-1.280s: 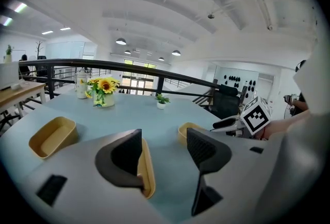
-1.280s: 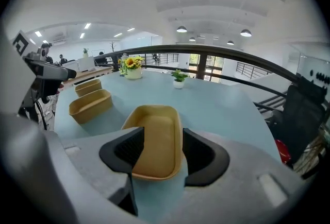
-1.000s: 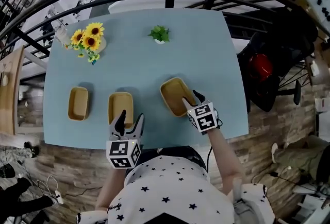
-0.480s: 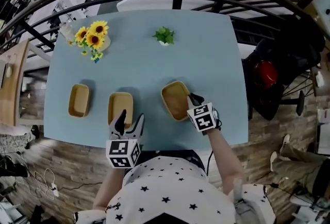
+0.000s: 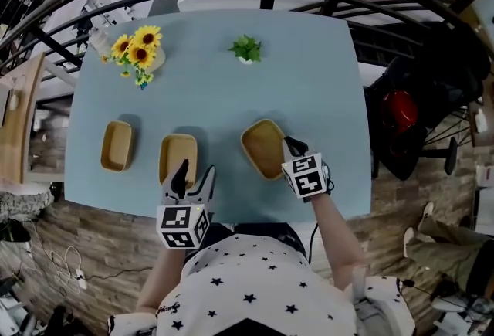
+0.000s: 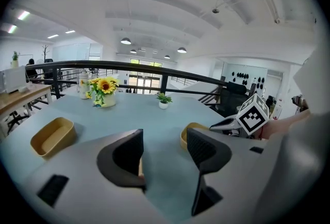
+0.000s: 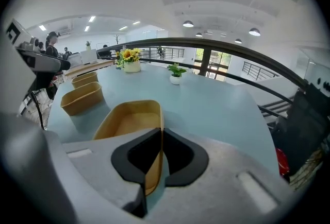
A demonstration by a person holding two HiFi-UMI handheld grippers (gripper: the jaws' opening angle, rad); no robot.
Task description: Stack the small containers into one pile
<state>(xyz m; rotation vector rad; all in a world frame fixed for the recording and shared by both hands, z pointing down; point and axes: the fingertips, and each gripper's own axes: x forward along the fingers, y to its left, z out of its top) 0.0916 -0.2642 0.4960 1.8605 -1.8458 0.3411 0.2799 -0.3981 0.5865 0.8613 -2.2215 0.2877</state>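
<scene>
Where a second ago its jaws stood wide, the right gripper (image 5: 290, 147), just right of centre, is now closing on the near wall of the right container (image 5: 261, 147). The left gripper (image 5: 194, 172) stays spread below the middle container (image 5: 177, 157), lower left.

Three tan, shallow containers sat upright, empty and unstacked in a row near the table's (image 5: 231, 103) front edge. Left container (image 5: 116, 145) and middle container (image 5: 178, 159) lay near each other, parallel. Right container (image 5: 264, 149) lay apart, turned diagonally.
</scene>
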